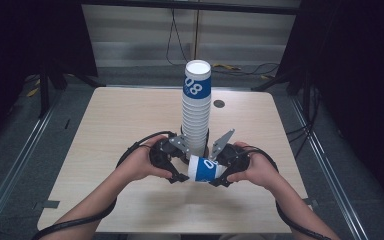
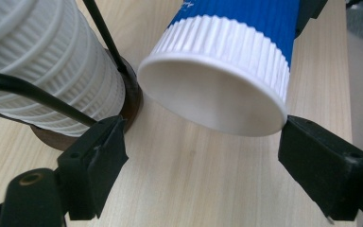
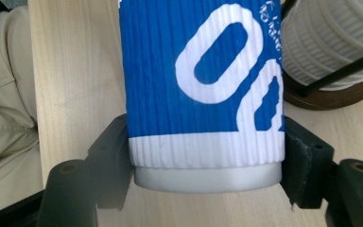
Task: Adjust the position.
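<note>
Left gripper [image 1: 179, 177]: jaws spread wide either side of the cup's open mouth, gripping nothing, probably lined up to take the rim. Between the two hands, lying on its side just above the table [image 1: 130, 120]: a blue and white paper cup [image 1: 206, 169], mouth toward the left, directly in front of the tall stack of cups [image 1: 196, 110] on a round wooden base [image 2: 131, 101]. Right gripper [image 1: 215, 182]: jaws closed against both sides of the cup near its base, holding it level, seemingly for a handover.
</note>
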### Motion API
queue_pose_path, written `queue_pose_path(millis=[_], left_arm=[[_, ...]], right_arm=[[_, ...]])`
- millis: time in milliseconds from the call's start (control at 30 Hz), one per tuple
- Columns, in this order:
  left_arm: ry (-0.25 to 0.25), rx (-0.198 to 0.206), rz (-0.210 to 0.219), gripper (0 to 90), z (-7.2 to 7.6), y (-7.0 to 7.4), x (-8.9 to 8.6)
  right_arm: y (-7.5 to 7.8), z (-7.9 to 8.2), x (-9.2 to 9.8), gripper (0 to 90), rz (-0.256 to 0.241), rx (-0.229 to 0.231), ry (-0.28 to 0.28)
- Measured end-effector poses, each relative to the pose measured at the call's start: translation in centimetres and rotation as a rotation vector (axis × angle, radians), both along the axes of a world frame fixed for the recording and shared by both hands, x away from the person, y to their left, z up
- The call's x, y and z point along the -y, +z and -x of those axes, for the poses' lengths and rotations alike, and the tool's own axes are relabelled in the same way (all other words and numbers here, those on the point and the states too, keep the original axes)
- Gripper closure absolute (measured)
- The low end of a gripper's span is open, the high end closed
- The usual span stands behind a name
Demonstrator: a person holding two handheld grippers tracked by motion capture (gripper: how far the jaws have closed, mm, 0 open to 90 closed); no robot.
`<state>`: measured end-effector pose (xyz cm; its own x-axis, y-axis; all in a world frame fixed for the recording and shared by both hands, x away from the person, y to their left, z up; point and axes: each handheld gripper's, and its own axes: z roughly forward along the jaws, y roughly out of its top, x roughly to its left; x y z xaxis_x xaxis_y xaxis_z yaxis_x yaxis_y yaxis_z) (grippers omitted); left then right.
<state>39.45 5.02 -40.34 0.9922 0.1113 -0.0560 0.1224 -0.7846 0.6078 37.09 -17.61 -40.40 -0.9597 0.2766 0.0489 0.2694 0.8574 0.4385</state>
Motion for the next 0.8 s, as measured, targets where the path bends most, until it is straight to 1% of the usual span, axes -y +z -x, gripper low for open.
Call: queue_pose_path(millis=[33,67,100,133,167,200,233,267,300,333,367,400,467,500,567,600,667,700,800], left_arm=[[0.006,0.006,0.020,16.2,0.0,-0.1,-0.2],[0.008,0.010,0.034,16.3,0.0,-0.1,-0.4],[0.008,0.005,0.058,15.6,0.0,-0.3,-0.5],[0.013,-0.002,0.080,16.5,0.0,-0.4,-0.7],[0.014,0.005,0.098,16.4,0.0,-0.5,-0.9],[0.020,0.000,0.118,15.5,0.0,-0.7,-1.1],[0.020,-0.003,0.136,15.9,-0.1,-1.0,-1.2],[0.013,0.002,0.138,15.8,-0.1,-1.0,-1.2],[0.014,0.012,0.154,15.7,0.0,-1.3,-1.2],[0.009,0.018,0.158,15.7,0.0,-1.3,-1.2],[0.006,0.024,0.152,15.8,0.1,-1.3,-1.2],[0.014,0.023,0.156,15.9,0.1,-1.3,-1.1],[0.007,0.027,0.164,15.7,0.1,-1.4,-1.0],[0.005,0.033,0.169,15.8,0.1,-1.4,-0.9],[0.006,0.027,0.172,15.6,0.1,-1.5,-0.8],[-0.002,0.033,0.171,15.3,0.1,-1.4,-0.7],[-0.008,0.039,0.169,15.6,0.1,-1.5,-0.6],[-0.005,0.034,0.172,15.5,0.1,-1.6,-0.5],[-0.004,0.031,0.168,15.7,0.1,-1.6,-0.4]], right_arm=[[0.1,0.0,0.2,29.8,0.000,0.002,-0.003],[0.1,0.0,0.3,29.7,-0.013,0.006,-0.010],[0.1,0.0,0.5,29.7,-0.021,0.005,-0.007],[0.1,0.1,0.6,29.7,-0.033,0.001,-0.017],[0.1,0.1,0.8,29.7,-0.044,0.003,-0.019],[0.1,0.1,0.9,29.7,-0.049,0.005,-0.023],[0.1,0.1,1.0,29.7,-0.063,0.010,-0.024],[0.1,0.1,1.1,29.7,-0.065,0.006,-0.026],[0.0,0.2,1.0,29.7,-0.065,0.003,-0.032],[-0.1,0.2,1.1,29.7,-0.064,0.006,-0.033],[-0.2,0.2,1.1,29.7,-0.064,0.000,-0.034],[-0.2,0.2,1.1,29.7,-0.066,-0.002,-0.036],[-0.3,0.1,1.1,29.7,-0.074,-0.005,-0.038],[-0.3,0.1,1.0,29.7,-0.076,0.001,-0.028],[-0.3,0.1,0.9,29.7,-0.078,-0.007,-0.033],[-0.3,0.1,0.9,29.7,-0.080,-0.003,-0.025],[-0.3,0.1,0.8,29.7,-0.078,-0.005,-0.030],[-0.3,0.0,0.8,29.7,-0.078,0.000,-0.020],[-0.2,0.0,0.8,29.7,-0.075,0.002,-0.019]])
